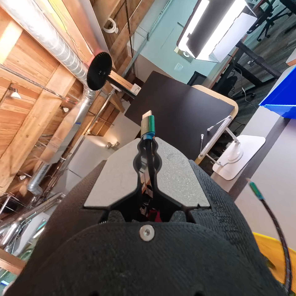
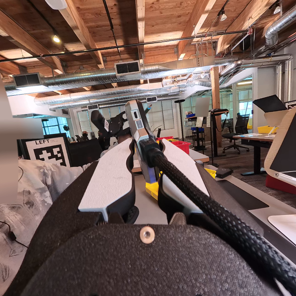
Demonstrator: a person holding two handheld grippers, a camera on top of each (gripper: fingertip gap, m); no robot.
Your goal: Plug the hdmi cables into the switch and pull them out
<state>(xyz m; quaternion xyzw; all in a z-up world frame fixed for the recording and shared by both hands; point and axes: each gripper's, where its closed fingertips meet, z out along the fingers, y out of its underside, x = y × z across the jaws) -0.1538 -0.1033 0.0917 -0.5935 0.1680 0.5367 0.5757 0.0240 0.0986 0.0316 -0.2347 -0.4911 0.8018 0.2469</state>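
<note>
- left gripper (image 1: 147,141): grey-padded black fingers pressed together on the black braided cable of a green-and-silver hdmi plug (image 1: 147,126); the plug stands clear past the fingertips, its metal tip free in the air, well above the table.
- second green-tipped braided hdmi cable (image 1: 256,190): blurred, hanging loose at the right edge of the left wrist view, above the pale grey table (image 1: 272,160).
- right gripper (image 2: 146,144): fingers closed against the sides of a slim grey hdmi switch box (image 2: 139,126), which is held tilted off the table.
- thick black braided cable (image 2: 184,179): plugged into the near end of the switch, running back over the right finger's pad.
- in the right wrist view the left gripper (image 2: 118,124) sits just behind the switch, partly hidden by it; a green plug tip (image 2: 149,107) shows beyond the box's upper edge.
- surroundings: yellow plastic bin (image 2: 152,187) below the switch, red bin (image 2: 182,145) farther back, white lamp base (image 1: 240,153), blue bin (image 1: 281,102).
</note>
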